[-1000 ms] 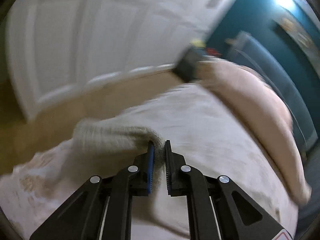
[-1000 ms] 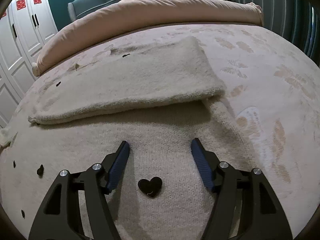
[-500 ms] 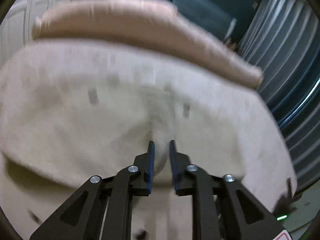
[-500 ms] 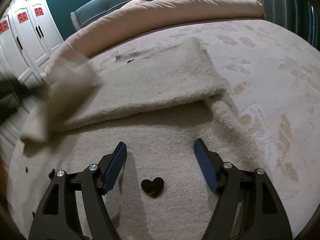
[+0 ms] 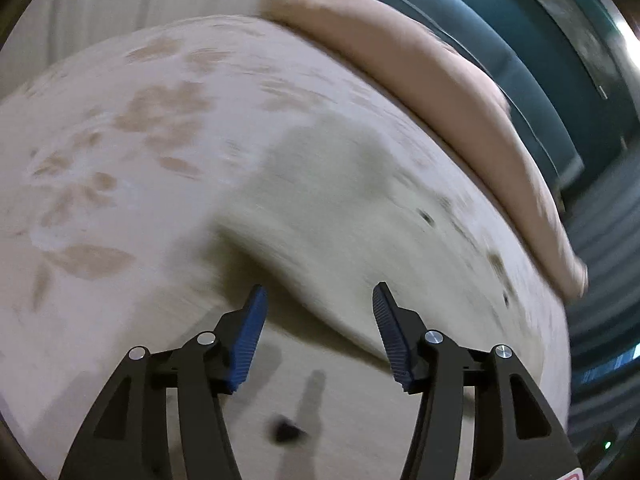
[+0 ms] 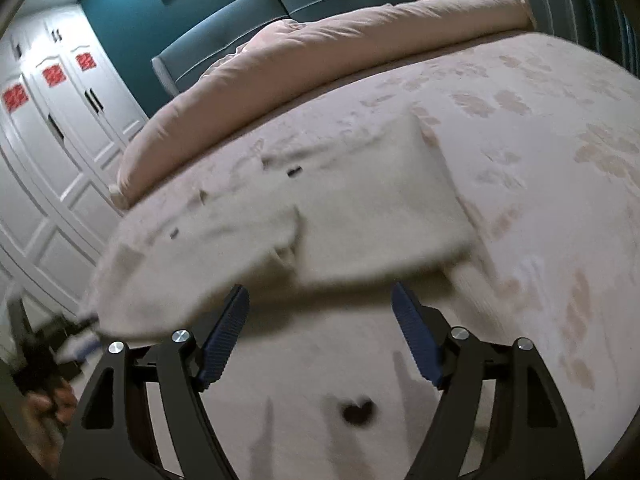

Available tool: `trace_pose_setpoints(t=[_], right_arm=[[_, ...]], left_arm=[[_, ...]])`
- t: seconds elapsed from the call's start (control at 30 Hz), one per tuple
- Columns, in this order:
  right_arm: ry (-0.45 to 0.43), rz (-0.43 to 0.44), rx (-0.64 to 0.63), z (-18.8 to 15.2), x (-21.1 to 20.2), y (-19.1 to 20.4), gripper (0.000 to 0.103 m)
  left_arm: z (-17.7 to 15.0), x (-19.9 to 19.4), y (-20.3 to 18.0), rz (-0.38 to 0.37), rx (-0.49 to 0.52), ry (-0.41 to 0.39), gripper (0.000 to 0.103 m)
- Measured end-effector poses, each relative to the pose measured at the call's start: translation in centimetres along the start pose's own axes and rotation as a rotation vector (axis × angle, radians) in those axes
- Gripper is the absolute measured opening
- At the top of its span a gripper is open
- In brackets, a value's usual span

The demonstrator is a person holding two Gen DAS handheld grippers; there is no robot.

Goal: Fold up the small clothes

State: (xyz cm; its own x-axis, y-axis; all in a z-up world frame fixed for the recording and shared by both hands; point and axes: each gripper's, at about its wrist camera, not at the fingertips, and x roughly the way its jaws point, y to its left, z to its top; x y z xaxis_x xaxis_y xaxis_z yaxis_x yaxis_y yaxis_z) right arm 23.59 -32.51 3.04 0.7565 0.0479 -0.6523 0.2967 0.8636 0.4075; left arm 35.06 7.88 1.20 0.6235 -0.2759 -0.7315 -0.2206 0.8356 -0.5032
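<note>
A cream knitted sweater with small black hearts lies spread on the bed, with two folded-over parts lying across its body. My left gripper is open and empty, just in front of the folded edge. My right gripper is open and empty above the sweater's lower body, near a black heart. The left gripper also shows blurred at the right wrist view's left edge.
The bed has a pale leaf-patterned cover. A rolled pink duvet lies along the teal headboard. White wardrobe doors stand to the left of the bed.
My left gripper carried a sleeve over the sweater body, opened and let it go; the sleeve now lies folded across. My right gripper stayed open and drew back a little.
</note>
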Motion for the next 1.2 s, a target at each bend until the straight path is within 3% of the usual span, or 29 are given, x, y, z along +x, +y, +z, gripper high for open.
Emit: trace_pose_setpoints(t=[0.1,0.17,0.2,0.27,0.3,0.33,0.37,0.43,0.53,0.57,0.6,0.63,0.67,0.7,0.83,0.9,0.97,1.07,1.2], right_arm=[[0.047,0.013,0.051,1.9,2.7,0.9,0.073],[0.089,-0.040,0.035,2.5,4.8,2.1,0.072],[0.132,-0.066,0.011,2.5,6.3,3.2,0.066],[0.204,-0.086,-0.053,2.4,8.8,5.3,0.046],[0.208,-0.118,-0.108,2.5,9.3,6.6,0.023],[0.195,-0.118,-0.141,2.7,9.2,7.5,0.009],[0.151,-0.090,-0.164,3.4,8.3,8.6,0.009],[-0.012,0.033,-0.161,5.9,4.1,10.6,0.008],[-0.156,0.096,-0.109,8.1,0.5,9.5,0.008],[-0.156,0.064,-0.112,8.2,0.9,8.6,0.008],[-0.100,-0.001,-0.115,8.1,3.0,7.0,0.008],[-0.013,-0.046,-0.105,7.5,5.6,5.4,0.008],[0.133,-0.127,-0.083,6.3,9.4,3.1,0.008],[0.186,-0.166,-0.066,5.5,10.9,2.0,0.008],[0.052,-0.031,0.026,5.9,8.1,1.6,0.008],[0.018,-0.053,-0.009,5.4,7.6,1.6,0.009],[0.125,-0.110,-0.015,4.1,10.5,0.3,0.009],[0.099,-0.091,0.000,4.1,9.8,0.5,0.013],[-0.024,-0.070,0.012,5.1,5.8,3.4,0.015]], left_arm=[[1.3,0.3,2.3,-0.029,-0.088,0.002,0.052],[1.6,0.8,3.0,-0.049,-0.131,0.007,0.052],[1.7,1.0,3.2,-0.063,-0.158,0.006,0.051],[2.1,1.2,4.0,-0.074,-0.183,0.007,0.044],[2.5,1.4,4.1,-0.070,-0.183,0.009,0.028],[2.6,1.4,3.9,-0.080,-0.180,0.008,0.018],[2.8,1.4,3.6,-0.104,-0.176,0.000,0.009],[3.3,0.2,2.3,-0.122,-0.120,-0.061,0.008],[3.1,-0.2,0.7,-0.083,-0.015,-0.095,0.008],[2.8,0.4,0.5,-0.065,0.005,-0.079,0.008],[2.3,1.5,0.4,-0.046,0.018,-0.046,0.008],[1.9,2.2,0.6,-0.035,0.023,-0.028,0.008],[1.2,3.3,0.6,-0.002,0.039,-0.006,0.007],[0.8,4.1,0.7,0.022,0.051,0.005,0.007],[-0.9,4.6,0.7,0.052,0.115,-0.056,0.008],[-1.0,4.7,1.0,0.051,0.112,-0.065,0.012],[-1.2,4.7,1.2,0.047,0.115,-0.077,0.012],[-1.6,4.7,0.9,0.059,0.137,-0.097,0.012],[-2.0,4.4,1.0,0.048,0.137,-0.116,0.013]])
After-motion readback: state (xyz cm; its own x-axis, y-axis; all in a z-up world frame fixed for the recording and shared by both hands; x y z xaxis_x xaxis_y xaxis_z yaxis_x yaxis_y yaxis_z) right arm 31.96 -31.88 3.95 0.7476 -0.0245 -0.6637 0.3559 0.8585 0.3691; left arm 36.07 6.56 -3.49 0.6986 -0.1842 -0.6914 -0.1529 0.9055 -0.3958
